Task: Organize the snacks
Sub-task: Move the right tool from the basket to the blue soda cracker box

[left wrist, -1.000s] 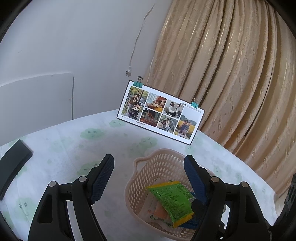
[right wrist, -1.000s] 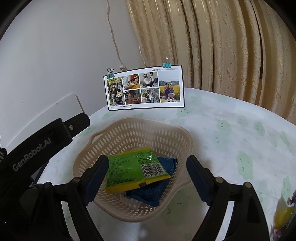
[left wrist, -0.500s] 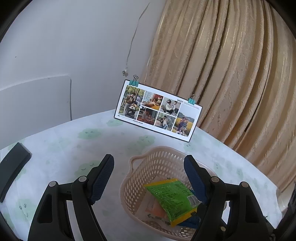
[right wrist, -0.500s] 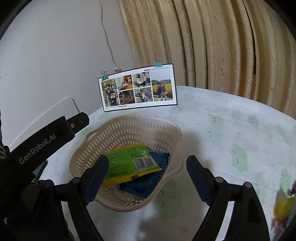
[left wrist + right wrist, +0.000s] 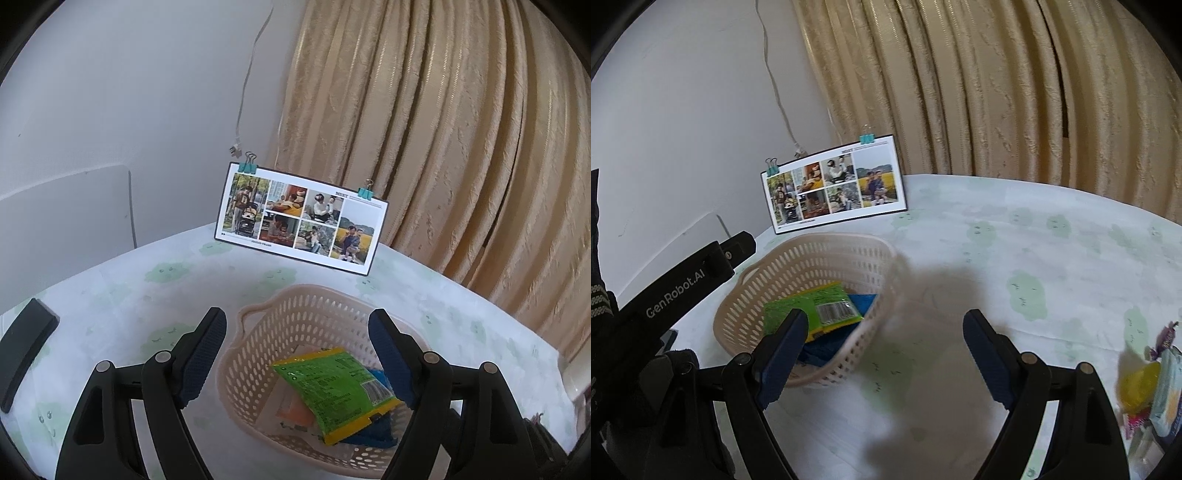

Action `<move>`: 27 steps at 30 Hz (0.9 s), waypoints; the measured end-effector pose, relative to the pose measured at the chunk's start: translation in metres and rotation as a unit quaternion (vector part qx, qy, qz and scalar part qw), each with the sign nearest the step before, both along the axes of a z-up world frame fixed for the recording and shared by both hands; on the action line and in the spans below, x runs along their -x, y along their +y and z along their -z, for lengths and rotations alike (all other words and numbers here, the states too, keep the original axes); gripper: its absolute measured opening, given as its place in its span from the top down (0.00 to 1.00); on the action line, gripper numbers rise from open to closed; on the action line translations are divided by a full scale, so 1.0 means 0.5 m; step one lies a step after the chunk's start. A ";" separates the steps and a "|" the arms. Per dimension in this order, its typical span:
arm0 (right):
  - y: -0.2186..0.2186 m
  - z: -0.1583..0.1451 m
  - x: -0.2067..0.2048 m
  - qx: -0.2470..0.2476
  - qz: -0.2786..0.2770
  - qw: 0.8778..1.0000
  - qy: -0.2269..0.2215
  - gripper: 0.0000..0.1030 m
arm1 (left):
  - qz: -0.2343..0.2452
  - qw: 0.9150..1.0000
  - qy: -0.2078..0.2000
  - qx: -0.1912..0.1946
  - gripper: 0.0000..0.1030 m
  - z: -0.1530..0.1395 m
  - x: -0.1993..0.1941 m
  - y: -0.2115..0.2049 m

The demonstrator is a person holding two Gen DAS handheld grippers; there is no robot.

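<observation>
A beige perforated basket (image 5: pixel 295 314) (image 5: pixel 827 254) stands on the table. Inside it a green and yellow snack packet (image 5: pixel 332 387) (image 5: pixel 809 310) lies on top of a blue packet (image 5: pixel 373 432) (image 5: pixel 864 301) and an orange one (image 5: pixel 295 410). My left gripper (image 5: pixel 297 325) is open above the basket's near side, holding nothing. My right gripper (image 5: pixel 884 325) is open over bare tablecloth, right of the basket, also holding nothing. More snacks (image 5: pixel 1148 384), yellow, purple and pale blue, lie in a pile at the right edge of the right wrist view.
A photo card (image 5: pixel 299 218) (image 5: pixel 833 184) with teal binder clips stands behind the basket. The table (image 5: pixel 1034 258) has a white cloth with green prints. A tan curtain (image 5: pixel 461 129) hangs behind it. A black flat object (image 5: pixel 22 347) lies at the table's left. The left gripper's body (image 5: pixel 676 291) crosses the right wrist view.
My right gripper has swung right, away from the basket; the basket slid left in its view and the snack pile came in at the right. The left gripper rose slightly.
</observation>
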State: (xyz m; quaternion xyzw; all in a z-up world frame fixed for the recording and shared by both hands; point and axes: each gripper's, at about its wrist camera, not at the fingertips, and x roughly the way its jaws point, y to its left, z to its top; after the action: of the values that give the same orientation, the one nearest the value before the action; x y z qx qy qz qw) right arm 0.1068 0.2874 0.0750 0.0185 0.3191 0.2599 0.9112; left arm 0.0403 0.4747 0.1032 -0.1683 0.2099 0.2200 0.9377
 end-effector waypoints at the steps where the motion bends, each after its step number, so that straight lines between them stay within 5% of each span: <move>1: -0.005 0.001 0.002 0.000 0.003 1.000 -0.001 0.18 | 0.002 1.000 0.000 -0.001 0.22 0.000 -0.001 -0.002; 27: -0.180 0.031 0.045 0.003 0.090 0.996 0.003 0.18 | 0.067 0.997 0.011 -0.037 0.18 0.009 -0.019 -0.083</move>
State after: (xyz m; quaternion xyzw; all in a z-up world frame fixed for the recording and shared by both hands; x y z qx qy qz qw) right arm 0.0842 0.1975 0.0594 0.0451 0.3192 0.1755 0.9302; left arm 0.0496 0.4333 0.0987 -0.1170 0.2226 0.1657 0.9536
